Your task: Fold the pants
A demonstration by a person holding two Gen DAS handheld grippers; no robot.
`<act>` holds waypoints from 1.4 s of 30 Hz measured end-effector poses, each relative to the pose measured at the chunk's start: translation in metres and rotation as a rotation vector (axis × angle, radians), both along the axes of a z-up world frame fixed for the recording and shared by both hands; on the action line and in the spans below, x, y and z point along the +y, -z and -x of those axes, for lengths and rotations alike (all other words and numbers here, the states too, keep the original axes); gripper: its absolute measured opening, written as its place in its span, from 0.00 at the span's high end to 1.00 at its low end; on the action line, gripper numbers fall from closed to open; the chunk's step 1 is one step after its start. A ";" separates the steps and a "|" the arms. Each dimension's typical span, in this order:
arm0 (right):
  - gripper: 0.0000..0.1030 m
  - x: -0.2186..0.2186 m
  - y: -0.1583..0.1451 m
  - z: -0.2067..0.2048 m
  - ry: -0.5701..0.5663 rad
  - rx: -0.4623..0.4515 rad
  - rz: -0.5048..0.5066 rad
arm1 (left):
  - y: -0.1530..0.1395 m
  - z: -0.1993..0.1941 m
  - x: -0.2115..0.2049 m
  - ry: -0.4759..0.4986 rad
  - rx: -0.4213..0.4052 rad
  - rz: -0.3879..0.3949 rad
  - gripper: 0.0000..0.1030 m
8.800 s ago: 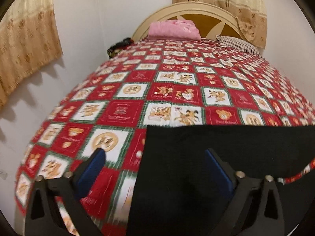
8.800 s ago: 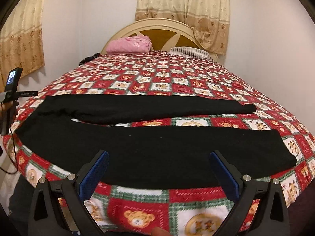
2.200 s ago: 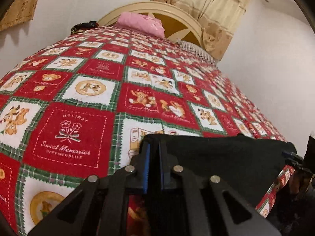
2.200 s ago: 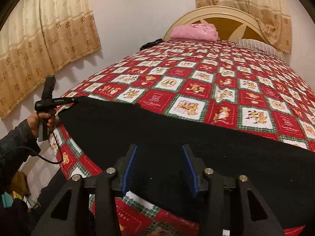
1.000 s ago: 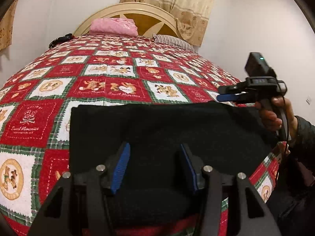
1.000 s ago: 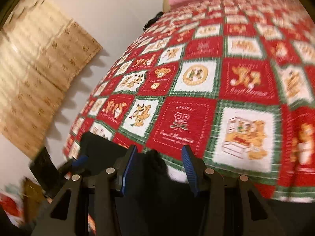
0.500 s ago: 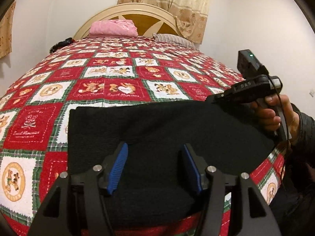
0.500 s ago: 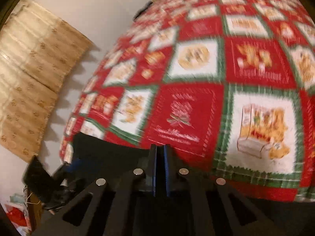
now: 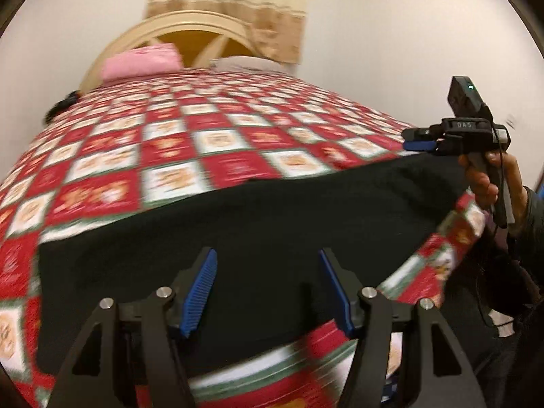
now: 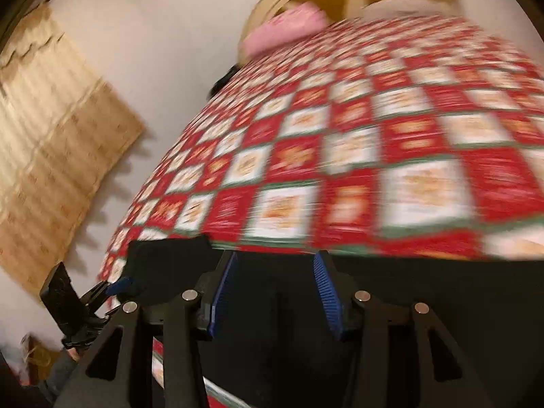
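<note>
Both grippers have pulled back from the black pants [image 9: 258,224] since half a second ago: then the right one was clenched over the cloth's far left corner, and now its blue pads stand apart with nothing pressed between them. Compared with the first frames, the pants no longer lie spread with two long legs; they now form one dark folded slab along the near edge of the bed [image 9: 217,142].

At the left edge of the bed, in the right wrist view, the left gripper [image 10: 119,284] shows small beside the folded corner of the pants [image 10: 163,255], held by a hand that is mostly hidden. In its own view the left gripper [image 9: 268,285] hangs over the cloth, its jaws opening, released, the fabric lying below them and not gripped.

Further right, the right gripper [image 10: 273,289] is likewise opening, with the pants beneath it untouched by its pads. At the right edge of the bed, the left wrist view shows it again [image 9: 421,141], just above the cloth's right corner, in the person's hand [image 9: 486,176]. Both views are blurred. A pink pillow [image 9: 142,61] lies at the headboard [image 9: 190,30].
</note>
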State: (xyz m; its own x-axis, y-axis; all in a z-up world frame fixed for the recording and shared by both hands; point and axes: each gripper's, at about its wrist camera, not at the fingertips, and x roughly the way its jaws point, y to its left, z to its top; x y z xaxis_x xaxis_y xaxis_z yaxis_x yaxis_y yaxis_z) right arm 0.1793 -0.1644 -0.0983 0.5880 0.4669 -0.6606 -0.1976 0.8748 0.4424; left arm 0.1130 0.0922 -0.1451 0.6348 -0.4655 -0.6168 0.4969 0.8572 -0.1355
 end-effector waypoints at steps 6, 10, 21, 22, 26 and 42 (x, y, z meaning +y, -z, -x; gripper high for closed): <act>0.52 -0.128 -0.023 0.080 0.305 -0.003 0.019 | -0.003 -0.007 -0.072 0.180 -0.001 -0.019 0.38; 0.52 -0.195 -0.037 0.143 0.514 -0.021 0.037 | 0.000 -0.009 -0.098 0.249 0.016 -0.003 0.38; 0.52 -0.272 -0.032 0.177 0.732 0.006 -0.018 | 0.025 -0.024 -0.099 0.230 0.113 0.046 0.30; 0.52 -0.274 -0.028 0.170 0.733 0.011 -0.037 | 0.027 -0.024 -0.098 0.233 0.118 0.052 0.30; 0.72 -0.290 -0.014 0.152 0.824 0.061 -0.049 | 0.028 -0.025 -0.097 0.239 0.131 0.080 0.30; 0.97 -0.303 -0.044 0.164 0.660 -0.141 -0.049 | 0.031 -0.032 -0.089 0.252 0.165 0.158 0.29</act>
